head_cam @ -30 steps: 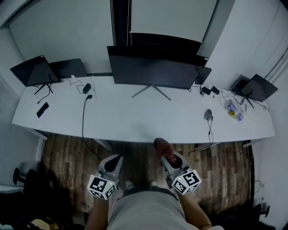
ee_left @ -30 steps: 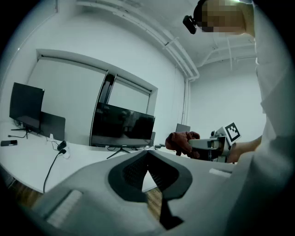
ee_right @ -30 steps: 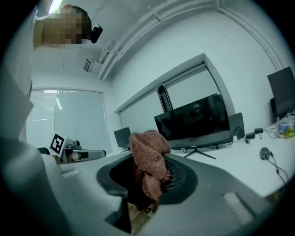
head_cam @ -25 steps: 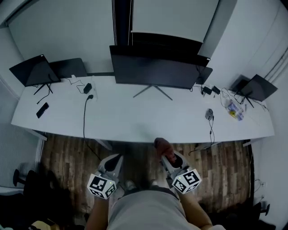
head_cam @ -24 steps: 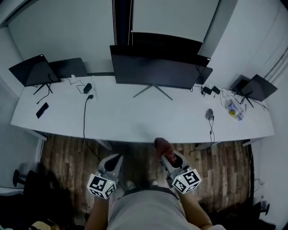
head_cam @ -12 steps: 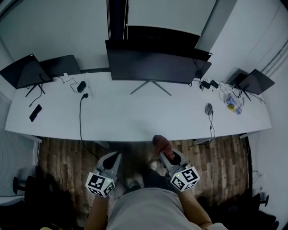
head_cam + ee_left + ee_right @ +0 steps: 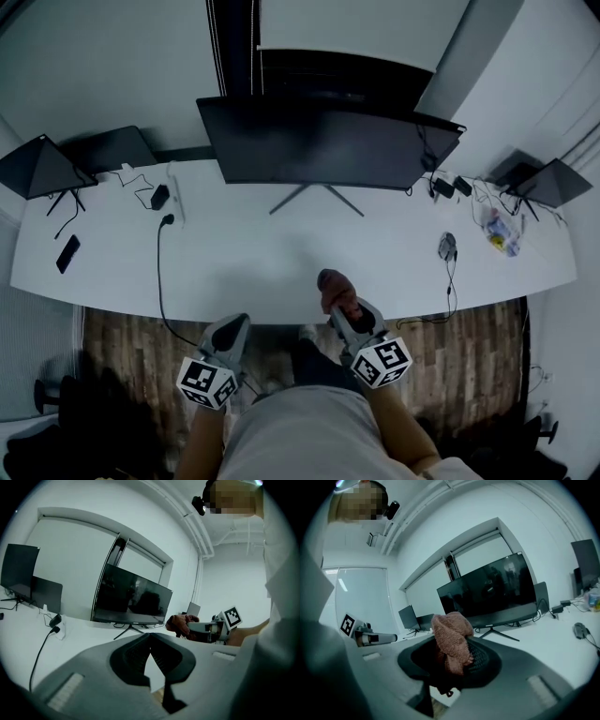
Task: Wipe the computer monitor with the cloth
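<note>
Head view: the right claw point(image 7: 343, 307) is clamped on the cloth point(image 7: 335, 287), which pokes just over the desk's point(image 7: 281, 267) near edge. The monitor point(image 7: 323, 145) stands along the far edge, well apart from it, with bare desk between them. The left claw point(image 7: 234, 328) hangs off the near edge, above the floor point(image 7: 122, 342).

Left gripper view: jaws tip to tip with nothing between them, monitor ahead across open desk.

Right gripper view: cloth bunched between the jaws, monitor beyond, a mouse point(image 7: 580, 630) near the desk's right end.

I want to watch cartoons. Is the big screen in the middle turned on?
Off, it seems: the big monitor is dark all over in every view, with only faint reflections on it.
</note>
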`<act>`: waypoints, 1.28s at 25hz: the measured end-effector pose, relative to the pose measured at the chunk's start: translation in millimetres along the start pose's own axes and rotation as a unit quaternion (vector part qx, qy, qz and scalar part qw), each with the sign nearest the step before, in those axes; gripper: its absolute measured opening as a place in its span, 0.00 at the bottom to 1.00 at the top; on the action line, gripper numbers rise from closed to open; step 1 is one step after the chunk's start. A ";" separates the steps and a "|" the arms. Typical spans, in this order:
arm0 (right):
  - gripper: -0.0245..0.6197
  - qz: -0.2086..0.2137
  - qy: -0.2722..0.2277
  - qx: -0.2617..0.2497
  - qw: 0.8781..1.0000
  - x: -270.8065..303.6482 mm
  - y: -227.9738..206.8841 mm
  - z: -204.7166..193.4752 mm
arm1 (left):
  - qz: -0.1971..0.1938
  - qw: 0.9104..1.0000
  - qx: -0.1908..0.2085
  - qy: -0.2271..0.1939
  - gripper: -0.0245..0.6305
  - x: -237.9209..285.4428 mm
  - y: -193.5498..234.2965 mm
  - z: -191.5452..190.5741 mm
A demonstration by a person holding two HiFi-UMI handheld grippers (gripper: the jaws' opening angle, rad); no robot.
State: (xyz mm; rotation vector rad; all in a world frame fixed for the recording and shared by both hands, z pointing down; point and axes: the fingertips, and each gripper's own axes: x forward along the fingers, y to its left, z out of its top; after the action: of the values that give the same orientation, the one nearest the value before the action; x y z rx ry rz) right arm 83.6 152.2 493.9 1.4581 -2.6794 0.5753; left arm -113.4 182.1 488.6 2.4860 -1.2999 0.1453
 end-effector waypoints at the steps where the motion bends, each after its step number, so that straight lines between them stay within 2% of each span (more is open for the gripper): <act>1: 0.25 0.002 0.002 0.001 1.000 10.6 -9.7 5.0 | 0.001 1.000 0.000 0.002 0.05 12.0 3.9 4.5; 7: 0.25 0.013 0.019 0.015 1.000 69.7 -71.2 25.4 | 0.026 0.999 -0.007 0.020 0.05 76.1 26.4 22.8; 16: 0.25 0.040 0.052 0.022 0.998 150.2 -147.2 24.8 | 0.084 0.995 -0.024 0.047 0.05 137.5 50.8 27.9; 24: 0.25 0.034 0.067 0.047 0.996 205.2 -183.9 7.4 | 0.110 0.991 -0.037 0.067 0.05 159.5 64.7 16.8; 32: 0.25 -0.002 0.080 0.047 0.996 246.9 -198.4 -19.6 | 0.107 0.990 -0.034 0.084 0.05 157.8 88.5 8.0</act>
State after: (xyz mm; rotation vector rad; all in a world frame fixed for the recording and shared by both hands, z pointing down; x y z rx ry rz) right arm 105.2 -136.8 623.1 1.3742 -2.5576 0.7928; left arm -94.6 9.5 540.4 2.2189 -1.4691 0.3477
